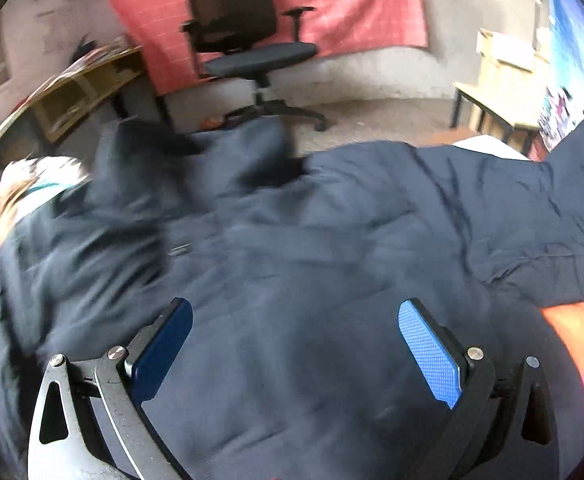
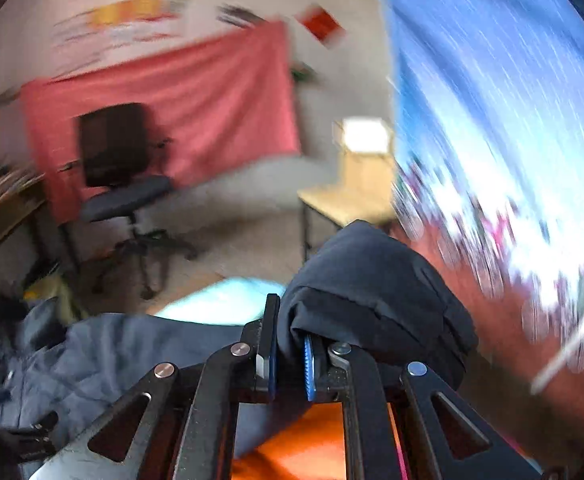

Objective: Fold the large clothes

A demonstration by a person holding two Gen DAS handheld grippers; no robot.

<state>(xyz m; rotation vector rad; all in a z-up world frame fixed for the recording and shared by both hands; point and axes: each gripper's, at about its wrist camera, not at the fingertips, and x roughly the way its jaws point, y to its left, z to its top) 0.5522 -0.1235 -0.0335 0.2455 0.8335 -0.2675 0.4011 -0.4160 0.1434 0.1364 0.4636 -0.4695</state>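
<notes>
Right gripper (image 2: 290, 354) pinches the navy jacket (image 1: 292, 240) sleeve, left gripper (image 1: 295, 356) hovers spread over the body: sleeve fold-in underway, next carry it across and release.

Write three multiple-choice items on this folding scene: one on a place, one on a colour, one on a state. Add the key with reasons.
1. Where is the office chair?
A. in front of the red cloth on the wall
B. on top of the garment
C. under the wooden desk

2. What colour is the garment?
A. white
B. dark navy
C. green

3. How is the right gripper?
A. wide open over bare surface
B. shut on a fold of the garment
C. holding a cup

Key: A, the red cloth hangs behind it; B, its fabric is dark navy; B, fabric bunches between the nearly closed pads.
</notes>
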